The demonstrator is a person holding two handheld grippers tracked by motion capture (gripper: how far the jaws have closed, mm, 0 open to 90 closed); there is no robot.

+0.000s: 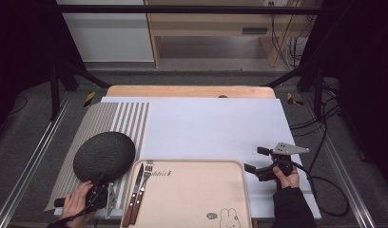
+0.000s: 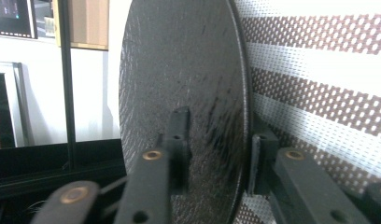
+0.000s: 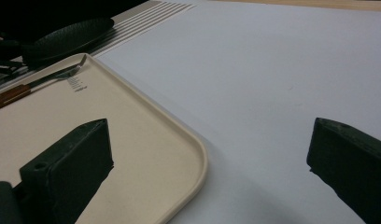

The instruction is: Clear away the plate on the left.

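- Our left gripper point(image 2: 212, 163) pinches the dark plate point(image 1: 104, 156) by its rim, at eight o'clock, above the striped mat point(image 1: 94, 124).
- The shallow rim grip could let it slip.
- Our right gripper point(image 1: 255, 160) waits wide open, empty.

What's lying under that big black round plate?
A striped placemat lies under the black plate, whose near edge the left hand-held gripper grips. The plate covers the mat's middle, so anything else beneath it is hidden.
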